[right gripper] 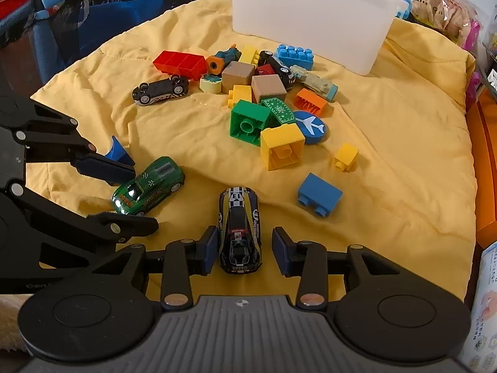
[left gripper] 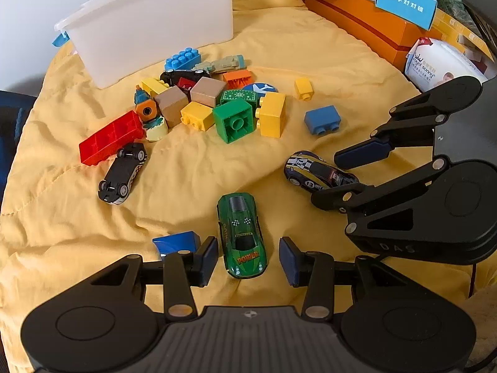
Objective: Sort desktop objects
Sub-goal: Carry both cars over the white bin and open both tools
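A green toy car lies on the yellow cloth between the fingers of my left gripper, which is open, with a gap on each side of the car. A dark blue striped car numbered 13 lies between the fingers of my right gripper, open too, pads off the car. Each wrist view shows the other gripper straddling its car: right gripper, left gripper. A white bin stands at the back.
A pile of bricks and wooden cubes lies before the bin. An upturned black car, a blue brick, a small yellow brick and a blue wedge lie apart. An orange box borders the cloth.
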Demonstrator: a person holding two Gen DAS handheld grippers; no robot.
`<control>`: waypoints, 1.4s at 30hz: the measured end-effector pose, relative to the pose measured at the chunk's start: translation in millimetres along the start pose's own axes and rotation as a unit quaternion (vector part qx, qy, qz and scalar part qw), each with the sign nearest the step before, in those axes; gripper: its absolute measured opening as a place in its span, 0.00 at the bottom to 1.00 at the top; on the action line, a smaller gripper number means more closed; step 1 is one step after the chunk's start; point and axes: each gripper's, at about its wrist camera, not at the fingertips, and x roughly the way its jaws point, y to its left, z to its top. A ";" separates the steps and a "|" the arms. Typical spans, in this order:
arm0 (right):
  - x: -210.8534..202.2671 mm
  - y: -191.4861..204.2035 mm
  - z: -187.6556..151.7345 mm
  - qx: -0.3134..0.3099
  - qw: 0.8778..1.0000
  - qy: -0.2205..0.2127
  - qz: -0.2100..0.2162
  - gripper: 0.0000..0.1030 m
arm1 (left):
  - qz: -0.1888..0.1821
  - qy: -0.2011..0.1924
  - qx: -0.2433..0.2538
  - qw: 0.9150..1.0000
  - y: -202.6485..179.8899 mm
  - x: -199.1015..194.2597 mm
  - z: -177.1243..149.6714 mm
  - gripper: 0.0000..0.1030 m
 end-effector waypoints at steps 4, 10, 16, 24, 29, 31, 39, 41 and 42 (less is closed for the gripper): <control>1.5 1.6 0.2 -0.003 1.000 0.001 -0.003 0.40 | -0.002 0.004 0.000 1.000 1.5 2.8 -0.5 0.46; 0.4 10.0 1.1 -0.027 1.000 0.000 -0.008 0.32 | -0.018 -0.009 -0.010 1.000 7.3 -0.9 0.1 0.33; -7.0 11.0 5.0 -0.040 0.999 -0.008 -0.025 0.32 | -0.019 -0.035 -0.007 0.999 10.0 -16.8 11.1 0.32; -25.1 -0.4 37.4 -0.059 0.996 -0.049 -0.045 0.32 | -0.006 -0.089 0.005 0.996 26.8 -41.1 44.6 0.32; -33.4 -14.8 66.4 -0.071 0.992 -0.080 -0.064 0.32 | 0.015 -0.136 0.018 0.990 54.8 -57.7 83.0 0.32; -35.7 -23.7 83.3 -0.073 0.990 -0.096 -0.076 0.32 | 0.026 -0.151 0.023 0.988 67.6 -63.0 101.2 0.32; -52.0 -52.1 153.3 -0.067 0.977 -0.163 -0.118 0.32 | 0.071 -0.201 0.052 0.976 108.4 -78.9 170.4 0.33; -53.3 -56.8 171.4 -0.066 0.973 -0.178 -0.129 0.32 | 0.075 -0.207 0.048 0.974 118.6 -78.6 188.8 0.33; -53.9 -59.7 179.7 -0.063 0.972 -0.186 -0.131 0.32 | 0.077 -0.210 0.047 0.974 122.8 -79.4 195.2 0.33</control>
